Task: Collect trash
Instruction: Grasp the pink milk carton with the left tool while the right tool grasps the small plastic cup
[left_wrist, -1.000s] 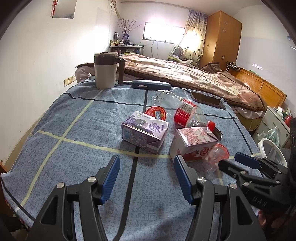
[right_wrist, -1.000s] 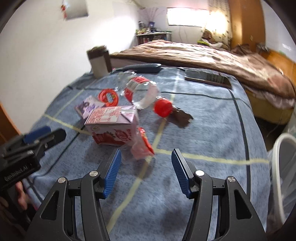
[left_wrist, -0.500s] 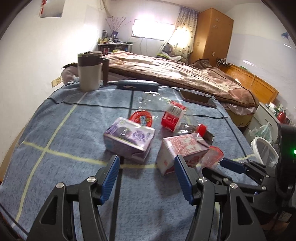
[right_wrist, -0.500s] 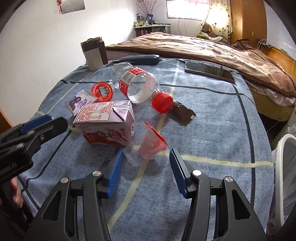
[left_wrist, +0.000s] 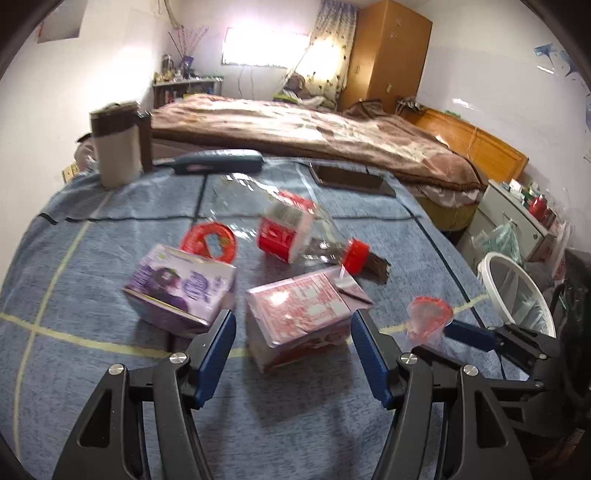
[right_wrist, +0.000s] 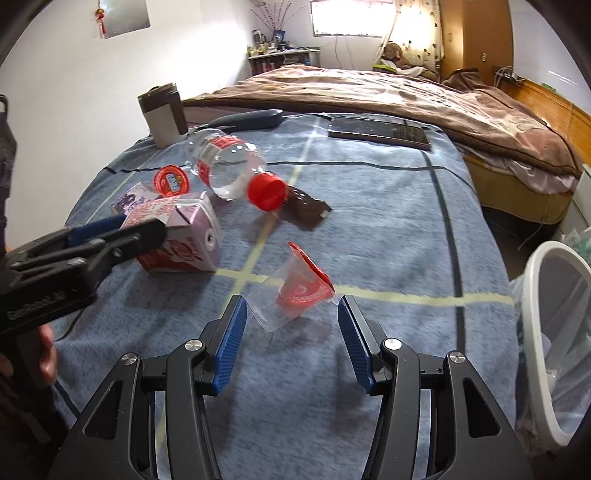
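Presently, by view, with the red-and-white milk carton as landmark.

Left wrist view: my left gripper stands about half open with its jaws just widened, either side of the near end of the red-and-white milk carton; the pads do not press on it, so nothing is held. Just left of the carton lies a purple carton. Behind the carton lies a clear bottle with a red cap, and behind the purple one a red-lidded cup. Right of the carton, a small jelly cup. Further right, off the table edge, a white bin.

Right wrist view: my right gripper has just narrowed to about half open, the jelly cup lying on its side at the fingertips, not gripped. The carton sits well to the cup's left.

Risks, as I judge them: the thin cup may crush or squirt out of a hard pinch; its peeled lid may catch. The carton, taken at one end, may tilt, slip, or nudge the purple one.
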